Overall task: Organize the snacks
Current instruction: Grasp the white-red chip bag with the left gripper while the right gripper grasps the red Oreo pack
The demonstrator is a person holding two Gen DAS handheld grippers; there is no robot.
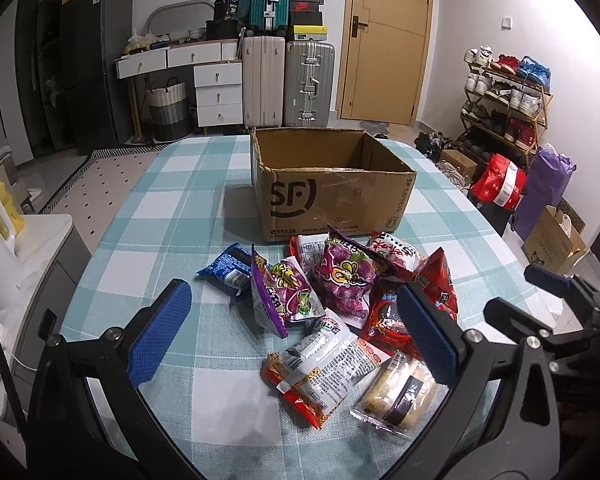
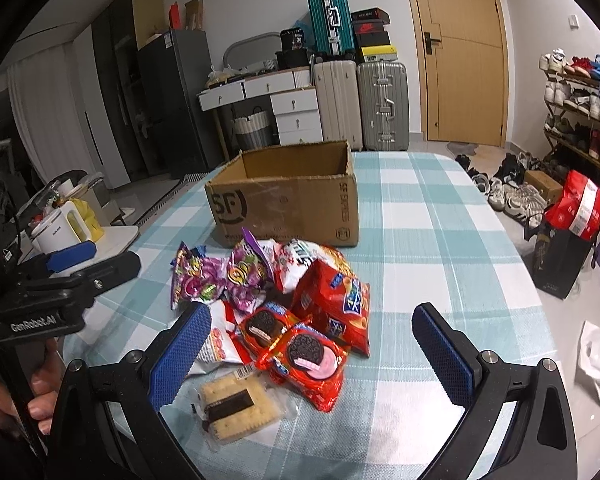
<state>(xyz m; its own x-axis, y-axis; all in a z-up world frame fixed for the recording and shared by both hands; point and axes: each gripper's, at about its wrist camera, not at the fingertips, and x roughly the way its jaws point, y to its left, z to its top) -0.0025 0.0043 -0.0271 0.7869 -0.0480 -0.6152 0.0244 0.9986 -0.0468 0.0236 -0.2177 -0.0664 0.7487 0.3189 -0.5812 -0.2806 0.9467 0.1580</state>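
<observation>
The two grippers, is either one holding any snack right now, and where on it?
Nothing is held. The left gripper and right gripper are both open above the snack pile.

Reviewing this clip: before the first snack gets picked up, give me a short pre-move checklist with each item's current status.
1. Left gripper open and holding nothing: ok.
2. Right gripper open and holding nothing: ok.
3. Cardboard box open at the top, ready to receive snacks: ok; no packets show in the part of its inside that is visible.
4. Snack pile on the tablecloth in front of the box, none inside yet: ok.
5. Cracker pack lying nearest the right gripper with no other packet on top: ok.
6. Packets overlap in the pile, so single-item grasps there: cannot tell.
</observation>
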